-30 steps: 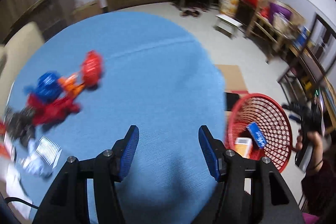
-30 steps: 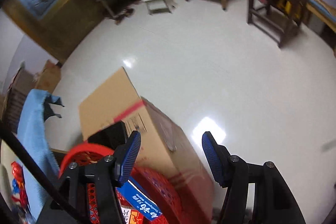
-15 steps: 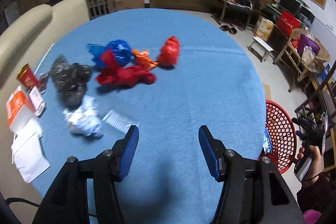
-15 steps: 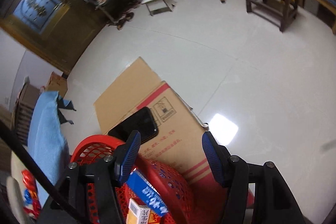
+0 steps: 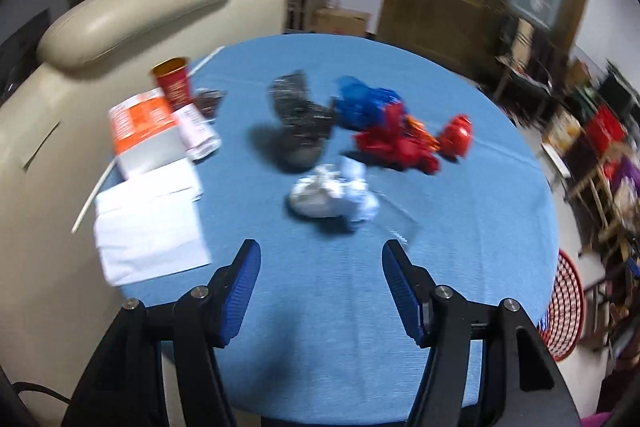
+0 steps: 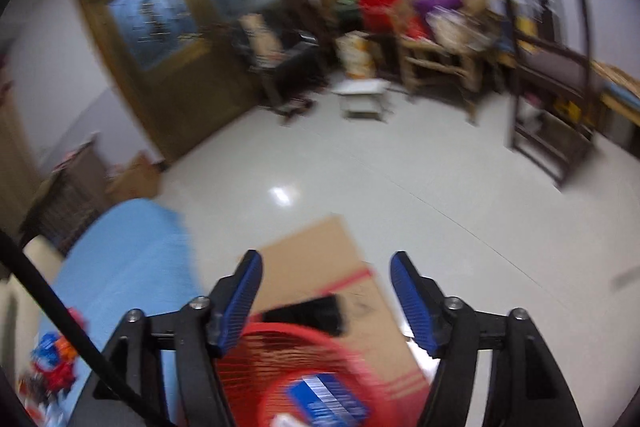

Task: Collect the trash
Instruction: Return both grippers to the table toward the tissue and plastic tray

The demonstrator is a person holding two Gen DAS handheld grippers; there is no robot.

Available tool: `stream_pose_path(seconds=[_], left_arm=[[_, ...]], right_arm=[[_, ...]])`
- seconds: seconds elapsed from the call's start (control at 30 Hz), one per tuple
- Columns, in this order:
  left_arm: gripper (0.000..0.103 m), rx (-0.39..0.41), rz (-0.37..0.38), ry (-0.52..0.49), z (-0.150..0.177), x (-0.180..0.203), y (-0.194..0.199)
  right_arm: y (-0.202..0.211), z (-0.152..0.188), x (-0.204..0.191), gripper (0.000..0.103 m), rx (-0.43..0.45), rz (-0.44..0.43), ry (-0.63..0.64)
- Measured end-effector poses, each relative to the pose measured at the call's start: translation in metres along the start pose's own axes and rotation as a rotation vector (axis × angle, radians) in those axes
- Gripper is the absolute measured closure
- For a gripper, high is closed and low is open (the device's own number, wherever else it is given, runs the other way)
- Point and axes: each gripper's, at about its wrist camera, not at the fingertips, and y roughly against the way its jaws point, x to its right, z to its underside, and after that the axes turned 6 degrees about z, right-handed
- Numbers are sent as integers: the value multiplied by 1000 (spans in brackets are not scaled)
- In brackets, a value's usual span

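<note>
Up front in the left wrist view, the left tool (image 5: 320, 285), jaws just widened and empty, hangs over the blue table (image 5: 460, 219) near a crumpled white wad (image 5: 332, 197), probably tissue. Rightward, the right tool (image 6: 326, 295), also just widened, empty, hovers above the red basket (image 6: 276, 347).

Left wrist cam: above near edge of blue table (image 5: 460, 227), angled down over it, close. Right wrist cam: above red basket (image 6: 360, 355), facing floor, door. Shared: table, basket, door wall.
</note>
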Motion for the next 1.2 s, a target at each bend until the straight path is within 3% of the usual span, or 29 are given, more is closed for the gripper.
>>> stream_pose_path(seconds=[0.13, 0.27, 0.57, 0.67, 0.9, 1.03, 1.2], left_arm=[[37, 22, -11, 40, 2, -18, 7], [37, 27, -17, 58, 8, -33, 9], [37, 12, -53, 95, 14, -58, -3], [37, 5, -48, 108, 16, -61, -8], [37, -13, -22, 108, 16, -60, -15], [37, -25, -18, 113, 17, -60, -19], [37, -40, -10, 112, 17, -58, -24]], right_arm=[[17, 14, -83, 31, -75, -220, 133], [29, 52, -167, 31, -192, -405, 302], [52, 158, -281, 31, -396, -645, 666], [58, 183, -305, 31, -432, -678, 736], [46, 222, -355, 31, -438, -648, 861], [29, 231, -371, 31, -475, -628, 874], [6, 236, -378, 31, -589, -656, 819]])
